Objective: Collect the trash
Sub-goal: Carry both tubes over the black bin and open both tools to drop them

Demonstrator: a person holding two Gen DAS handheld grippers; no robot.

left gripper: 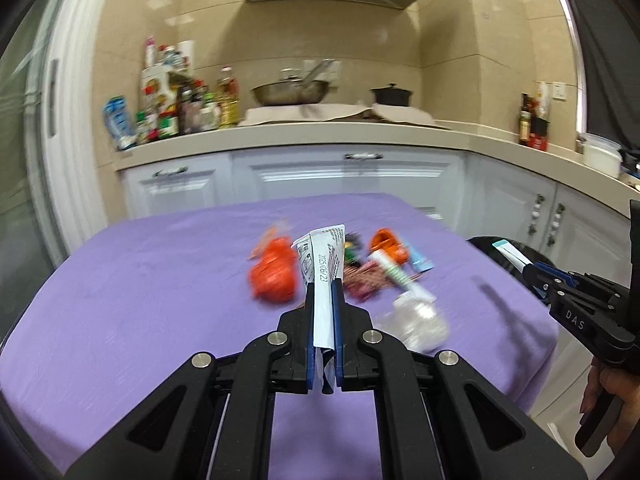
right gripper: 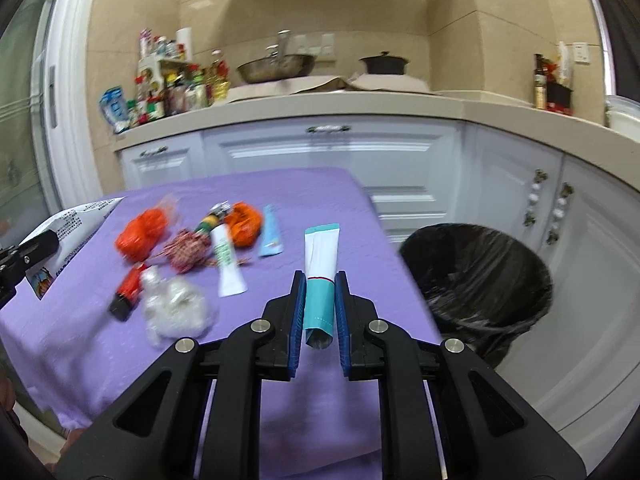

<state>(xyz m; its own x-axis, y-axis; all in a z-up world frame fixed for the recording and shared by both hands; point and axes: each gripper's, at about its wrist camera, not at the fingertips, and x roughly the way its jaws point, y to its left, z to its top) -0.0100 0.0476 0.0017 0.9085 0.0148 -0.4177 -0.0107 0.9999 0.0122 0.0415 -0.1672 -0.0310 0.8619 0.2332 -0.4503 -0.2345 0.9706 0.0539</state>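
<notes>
Gripping trash — wrapper [left gripper: 323,280] (tube [right gripper: 320,276])

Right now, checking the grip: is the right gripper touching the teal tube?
Touching. The right wrist view shows the right gripper shut on the teal tube, pads against both sides.

Beige tiled walls [right gripper: 132,20] above white cabinets [right gripper: 332,156].
</notes>
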